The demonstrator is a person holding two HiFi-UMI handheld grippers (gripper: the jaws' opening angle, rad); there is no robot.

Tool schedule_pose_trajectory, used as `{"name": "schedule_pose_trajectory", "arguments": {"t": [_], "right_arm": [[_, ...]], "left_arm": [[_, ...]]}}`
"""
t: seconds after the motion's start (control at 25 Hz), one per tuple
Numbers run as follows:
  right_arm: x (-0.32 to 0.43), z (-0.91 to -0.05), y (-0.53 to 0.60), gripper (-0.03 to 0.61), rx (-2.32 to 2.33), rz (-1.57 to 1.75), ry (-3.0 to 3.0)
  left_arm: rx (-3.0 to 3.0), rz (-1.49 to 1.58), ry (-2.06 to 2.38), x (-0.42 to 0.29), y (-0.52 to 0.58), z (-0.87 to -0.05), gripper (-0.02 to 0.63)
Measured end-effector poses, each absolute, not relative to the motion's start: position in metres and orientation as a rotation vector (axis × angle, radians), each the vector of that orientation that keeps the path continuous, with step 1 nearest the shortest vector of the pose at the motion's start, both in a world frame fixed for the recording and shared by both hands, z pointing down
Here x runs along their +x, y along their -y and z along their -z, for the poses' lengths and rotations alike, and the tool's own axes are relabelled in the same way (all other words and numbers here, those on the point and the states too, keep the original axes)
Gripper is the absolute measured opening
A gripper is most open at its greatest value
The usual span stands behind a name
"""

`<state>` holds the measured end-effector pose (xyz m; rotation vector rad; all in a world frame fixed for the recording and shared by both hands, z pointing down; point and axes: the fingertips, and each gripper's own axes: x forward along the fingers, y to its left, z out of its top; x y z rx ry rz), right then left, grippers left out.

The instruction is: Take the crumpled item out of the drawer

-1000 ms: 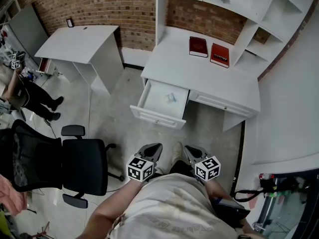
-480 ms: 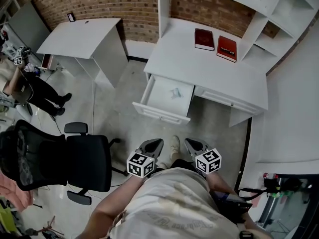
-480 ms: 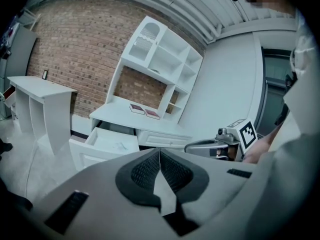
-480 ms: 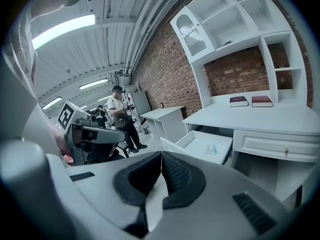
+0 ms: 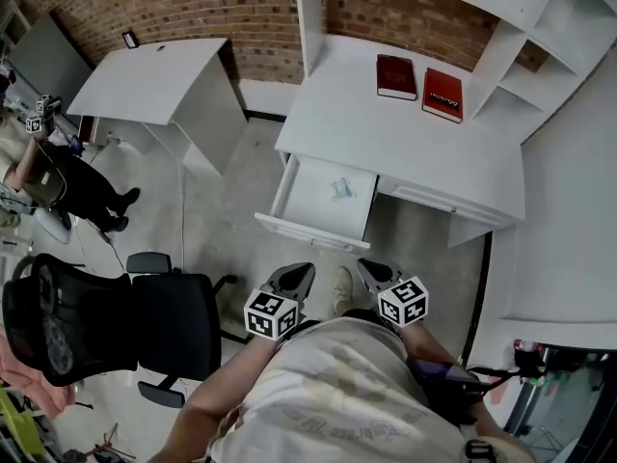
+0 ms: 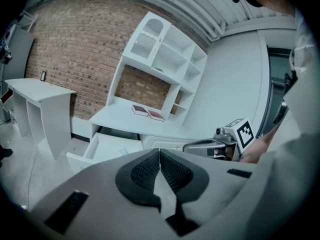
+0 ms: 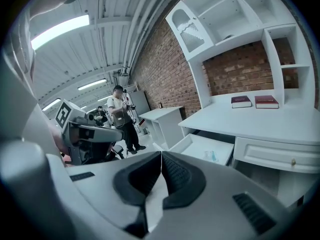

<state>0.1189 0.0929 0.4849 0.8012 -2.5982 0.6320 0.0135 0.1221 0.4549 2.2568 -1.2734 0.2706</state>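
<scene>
A white desk (image 5: 405, 133) has its left drawer (image 5: 307, 230) pulled open. Inside lies a small pale crumpled item (image 5: 342, 189), also visible in the right gripper view as the crumpled item (image 7: 211, 155) and faintly in the left gripper view inside the drawer (image 6: 107, 148). My left gripper (image 5: 299, 276) and right gripper (image 5: 370, 270) hang side by side close to my body, well short of the drawer front. Both have their jaws pressed together with nothing between them, as the left gripper (image 6: 160, 154) and right gripper (image 7: 161, 156) views show.
Two red books (image 5: 396, 76) (image 5: 442, 95) lie on the desktop under white shelving (image 5: 521, 27). A black office chair (image 5: 145, 321) stands at my left. A second white table (image 5: 159, 80) is by the brick wall, and a person (image 5: 58, 177) stands at far left.
Both grippers and I have moved forward toward the desk; the drawer sits slightly closer to the grippers. The jaws stay pressed together.
</scene>
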Motion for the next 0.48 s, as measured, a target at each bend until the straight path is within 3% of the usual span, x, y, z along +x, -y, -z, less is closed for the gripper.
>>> {"name": "schedule_pose_trajectory", "arguments": {"t": [0.48], "right_arm": [[0.102,-0.493,-0.020,0.025,0.727,-0.636,2.598]], "left_arm": [[2.213,-0.292,1.296,0.006,-0.063,-0.464,0.023]]}}
